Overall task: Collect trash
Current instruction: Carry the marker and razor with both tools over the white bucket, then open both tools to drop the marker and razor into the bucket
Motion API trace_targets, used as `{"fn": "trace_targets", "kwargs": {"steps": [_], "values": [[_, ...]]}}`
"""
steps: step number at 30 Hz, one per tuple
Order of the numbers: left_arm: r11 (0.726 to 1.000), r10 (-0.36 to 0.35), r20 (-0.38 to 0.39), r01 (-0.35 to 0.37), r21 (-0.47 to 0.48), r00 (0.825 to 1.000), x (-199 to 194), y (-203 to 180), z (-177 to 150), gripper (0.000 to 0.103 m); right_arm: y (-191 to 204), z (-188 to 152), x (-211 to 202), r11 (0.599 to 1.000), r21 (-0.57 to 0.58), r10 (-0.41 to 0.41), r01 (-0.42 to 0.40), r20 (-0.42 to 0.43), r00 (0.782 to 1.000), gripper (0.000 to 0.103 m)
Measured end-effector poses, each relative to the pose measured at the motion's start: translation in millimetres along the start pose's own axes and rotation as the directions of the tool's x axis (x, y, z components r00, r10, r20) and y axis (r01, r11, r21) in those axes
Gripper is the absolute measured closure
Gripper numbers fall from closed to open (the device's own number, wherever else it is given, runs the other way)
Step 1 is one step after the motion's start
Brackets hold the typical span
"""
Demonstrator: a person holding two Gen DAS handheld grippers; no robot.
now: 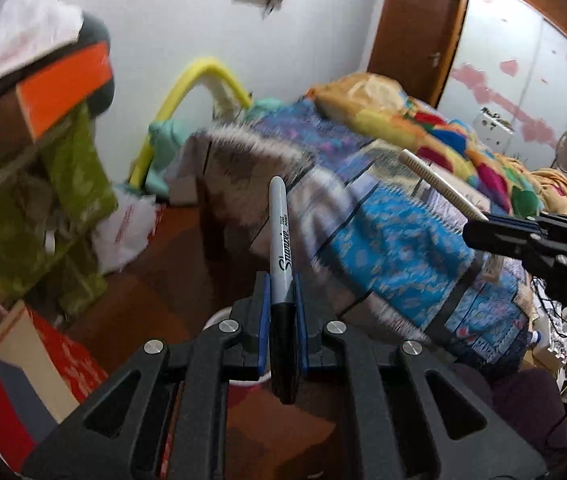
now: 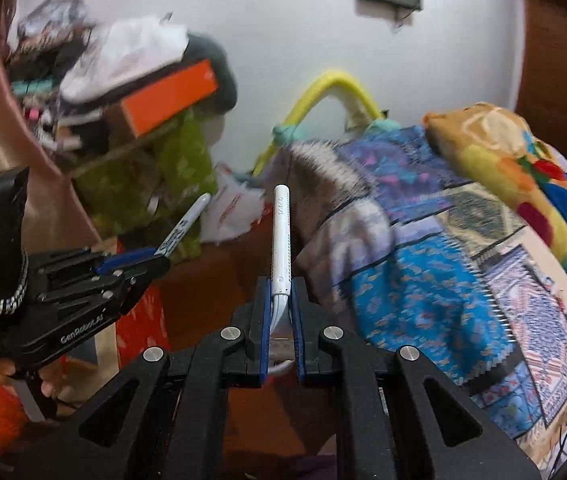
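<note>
My left gripper [image 1: 282, 288] is shut on a grey-and-black Sharpie marker [image 1: 279, 232] that stands up between its blue pads. My right gripper [image 2: 281, 292] is shut on a white pen-like stick [image 2: 281, 236], also pointing up and away. In the left wrist view the right gripper [image 1: 471, 228] shows at the right edge with the white stick [image 1: 435, 178] jutting from it. From the right wrist view the left gripper [image 2: 155, 262] appears at the left, the marker [image 2: 185, 224] angled out of it. Both grippers hang in the air beside a bed. The surroundings are blurred.
A bed with a patchwork blanket [image 1: 383, 220] fills the right side. Cluttered shelves with an orange box [image 1: 63, 84] and green bags [image 1: 75, 184] stand at the left. A white plastic bag [image 1: 123, 228] lies on the brown floor by the wall. A wooden door [image 1: 411, 20] stands behind the bed.
</note>
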State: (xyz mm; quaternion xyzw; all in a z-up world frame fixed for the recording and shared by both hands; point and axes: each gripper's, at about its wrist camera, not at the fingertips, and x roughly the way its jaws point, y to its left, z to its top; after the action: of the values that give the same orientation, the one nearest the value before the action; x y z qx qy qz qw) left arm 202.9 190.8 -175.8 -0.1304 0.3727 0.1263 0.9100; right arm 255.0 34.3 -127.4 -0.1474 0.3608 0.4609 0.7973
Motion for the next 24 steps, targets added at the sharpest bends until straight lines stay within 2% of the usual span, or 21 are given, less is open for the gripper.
{"fn": "trace_targets", "kwargs": {"steps": [6, 11, 15, 20, 24], "values": [[0.998, 0.008, -0.113, -0.015, -0.063, 0.994, 39.4, 26.8, -29.7, 0.092, 13.0, -18.9, 51.6, 0.999, -0.005, 0.036, -0.037, -0.131, 0.991, 0.094], [0.994, 0.011, -0.191, -0.031, -0.101, 0.982, 74.5, 44.6, -45.7, 0.092, 15.9, -28.4, 93.5, 0.998, 0.003, 0.059, -0.060, -0.233, 0.971, 0.094], [0.992, 0.016, -0.256, -0.048, -0.120, 0.967, 104.7, 54.8, -60.3, 0.092, 13.0, -31.9, 125.2, 0.998, 0.024, 0.065, -0.061, -0.289, 0.955, 0.094], [0.990, 0.026, -0.319, -0.069, -0.126, 0.947, 134.5, 63.3, -71.6, 0.092, 5.0, -30.9, 173.5, 0.991, 0.103, 0.120, -0.088, -0.371, 0.921, 0.094], [0.984, 0.025, -0.352, -0.086, -0.157, 0.936, 153.8, 73.6, -78.0, 0.092, 3.5, -21.8, 199.1, 0.989, 0.116, 0.127, -0.088, -0.386, 0.914, 0.094]]}}
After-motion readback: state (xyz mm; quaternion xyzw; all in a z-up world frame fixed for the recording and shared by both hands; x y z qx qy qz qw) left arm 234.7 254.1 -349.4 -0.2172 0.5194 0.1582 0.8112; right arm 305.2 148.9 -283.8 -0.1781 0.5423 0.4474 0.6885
